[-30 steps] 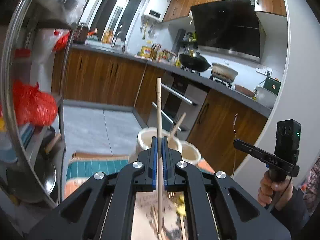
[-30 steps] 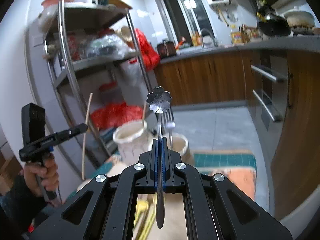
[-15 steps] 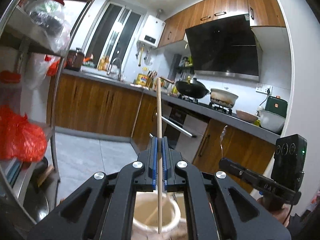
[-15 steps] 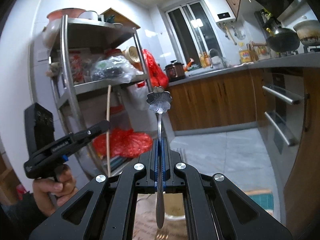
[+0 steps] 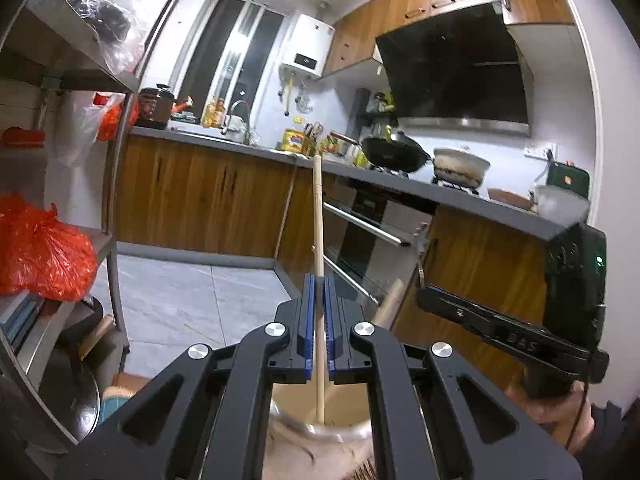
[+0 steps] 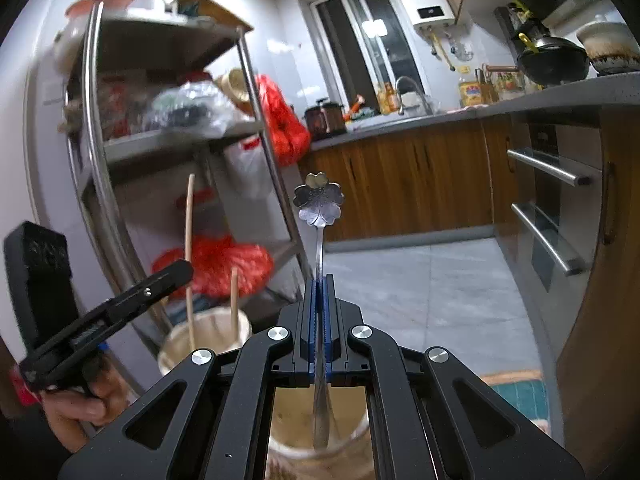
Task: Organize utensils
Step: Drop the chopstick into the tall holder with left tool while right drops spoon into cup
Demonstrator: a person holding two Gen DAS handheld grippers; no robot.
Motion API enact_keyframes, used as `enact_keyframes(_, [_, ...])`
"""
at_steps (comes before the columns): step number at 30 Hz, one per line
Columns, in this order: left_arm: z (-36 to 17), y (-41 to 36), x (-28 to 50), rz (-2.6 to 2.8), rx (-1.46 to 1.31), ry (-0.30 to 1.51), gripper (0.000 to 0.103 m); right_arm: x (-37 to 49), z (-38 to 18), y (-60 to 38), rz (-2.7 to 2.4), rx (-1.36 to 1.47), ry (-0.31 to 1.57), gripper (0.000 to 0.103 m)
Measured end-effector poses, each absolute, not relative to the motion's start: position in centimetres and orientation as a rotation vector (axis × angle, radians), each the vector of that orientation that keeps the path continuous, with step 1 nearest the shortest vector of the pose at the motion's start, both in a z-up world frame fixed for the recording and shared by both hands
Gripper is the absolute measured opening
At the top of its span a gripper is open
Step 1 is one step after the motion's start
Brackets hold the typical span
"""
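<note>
Presently, as seen from beside the two holders:

Left gripper (image 5: 318, 320): fingers closed on a wooden chopstick (image 5: 318, 216), which stands upright between the blue pads; its lower end dips inside the cream holder (image 5: 344, 430) directly below the fingers.

Right gripper (image 6: 319, 320): fingers pinched tight on a flower-ended spoon (image 6: 319, 204), flower end above the fingertips, lower end hanging over the mouth of a second cream holder (image 6: 352, 438) beneath.

Neighbouring stock: another chopstick (image 6: 234, 300) already leans in the left holder (image 6: 176, 344), just beside the held one.

Risk, chopstick: released while tilted, it may strike the rim or the leaning stick and tip out.

Risk, spoon: the bowl looks heavy; dropped from height it may clatter, bounce, or rock the holder.

Risk, proximity: both grippers work near each other; a sideways swing may knock either pot.
</note>
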State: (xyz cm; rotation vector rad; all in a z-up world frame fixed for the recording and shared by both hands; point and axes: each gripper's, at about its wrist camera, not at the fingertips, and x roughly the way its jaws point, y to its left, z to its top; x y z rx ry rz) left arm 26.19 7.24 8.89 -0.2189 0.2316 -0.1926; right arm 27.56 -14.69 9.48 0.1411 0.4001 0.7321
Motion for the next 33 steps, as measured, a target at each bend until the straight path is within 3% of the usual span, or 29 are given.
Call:
enact_keyframes(14, [7.6, 4.7, 27.0, -0.196, -0.074, 0.477, 0.004, 27.0, 7.1, -12.9, 0.715, 0.021, 0.535, 0.004])
enact_keyframes(28, [7.7, 4.3, 27.8, -0.194, -0.058, 0.508, 0.006, 27.7, 6.5, -12.4, 0.71, 0.016, 0.573, 0.004])
enact_keyframes(30, [7.7, 4.5, 27.6, -0.196, -0.067, 0.505, 0.008, 27.6, 6.7, -12.5, 0.714, 0.021, 0.568, 0.004])
enact_keyframes(32, [7.9, 4.7, 27.5, -0.2, -0.076, 0.499, 0.022, 27.3, 7.0, -12.7, 0.722, 0.02, 0.56, 0.004])
enact_keyframes(33, [8.0, 4.7, 27.3, -0.202, -0.075, 0.494, 0.024, 27.0, 7.2, -12.7, 0.726, 0.016, 0.554, 0.006])
